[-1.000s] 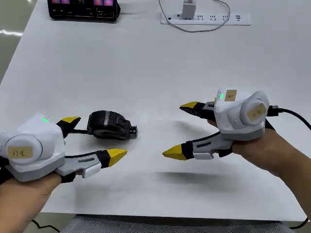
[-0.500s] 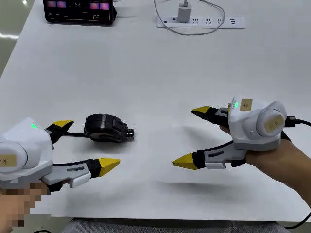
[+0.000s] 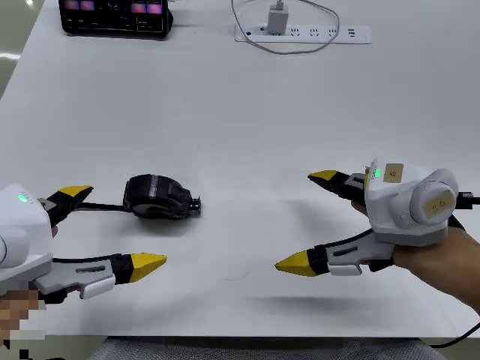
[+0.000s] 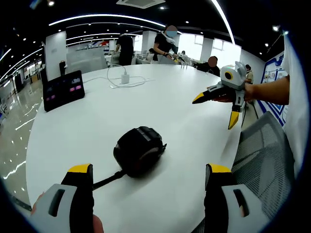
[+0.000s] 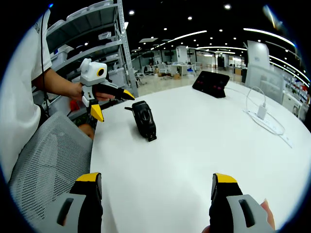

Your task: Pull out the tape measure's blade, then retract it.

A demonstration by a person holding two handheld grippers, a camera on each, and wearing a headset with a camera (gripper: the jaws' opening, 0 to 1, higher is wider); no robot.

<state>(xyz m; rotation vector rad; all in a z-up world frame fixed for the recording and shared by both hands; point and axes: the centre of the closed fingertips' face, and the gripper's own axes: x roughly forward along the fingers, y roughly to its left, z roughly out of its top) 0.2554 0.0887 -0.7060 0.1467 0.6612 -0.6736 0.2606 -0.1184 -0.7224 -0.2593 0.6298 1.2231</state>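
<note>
White table (image 3: 225, 112) spread wide, and both tools hang above its near edge, well apart from each other. The left tool (image 3: 112, 225) sits low by the near left corner with its jaws spread wide and nothing between them. The right tool (image 3: 307, 220) is over on the other side, also gaping wide and holding nothing, its yellow tips aimed across at its partner. A grey mesh chair (image 4: 262, 160) stands close against the table edge in the left gripper view. At the far edge there is a dark screen device (image 3: 112, 15) showing pink tiles, and beside it a white power strip (image 3: 304, 34) with a charger (image 3: 277, 19) plugged in and its cable (image 3: 289, 49) looping over the table. The black tape measure (image 3: 159, 196) lies flat on the table just ahead of the left tool, untouched, with the hook end (image 3: 196, 202) of the blade tucked at the case and facing the right tool. Its thin black strap (image 3: 101, 206) trails back toward the left tool's upper jaw. Compared with a second ago, the left tool has drawn back from the tape measure, the right tool has slid further off to its side, and the tape measure has not been shifted.
</note>
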